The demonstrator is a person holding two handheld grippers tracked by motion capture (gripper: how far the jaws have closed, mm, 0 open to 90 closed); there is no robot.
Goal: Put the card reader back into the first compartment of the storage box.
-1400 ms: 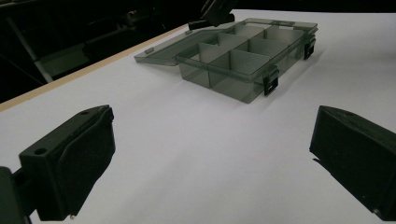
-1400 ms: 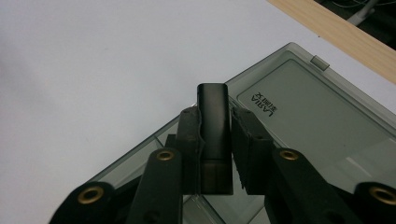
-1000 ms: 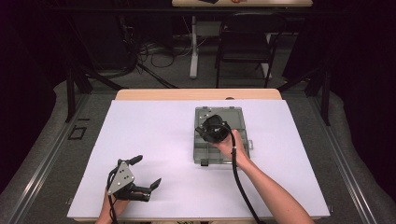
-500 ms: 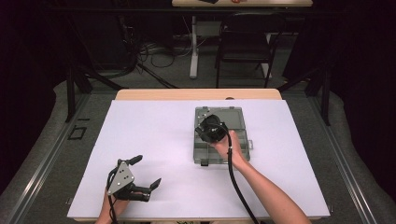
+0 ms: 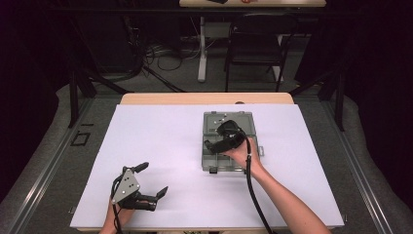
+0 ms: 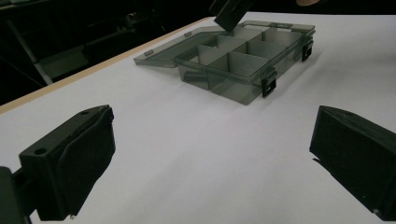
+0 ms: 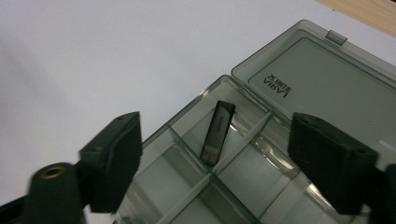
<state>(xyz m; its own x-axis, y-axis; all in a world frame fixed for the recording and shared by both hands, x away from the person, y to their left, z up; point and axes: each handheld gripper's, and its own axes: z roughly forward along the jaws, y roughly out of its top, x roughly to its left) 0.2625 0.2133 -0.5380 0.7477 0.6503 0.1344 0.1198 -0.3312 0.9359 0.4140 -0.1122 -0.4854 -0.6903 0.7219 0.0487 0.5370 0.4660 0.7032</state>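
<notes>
The right hand-held gripper (image 7: 215, 154), its jaws just opening, is hovering over the USB stick (image 7: 217, 132) lying freed in the organizer box (image 5: 210, 146) near the table's (image 5: 160, 136) far edge; the left hand-held gripper (image 5: 152, 181) is resting wide open and empty near the front edge

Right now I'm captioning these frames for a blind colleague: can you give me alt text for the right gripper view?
A small silver USB stick leans in a corner compartment of a smoky clear plastic organiser box with its lid laid open on a white table. The right gripper hovers above it, its black jaws open, gripping nothing.
</notes>
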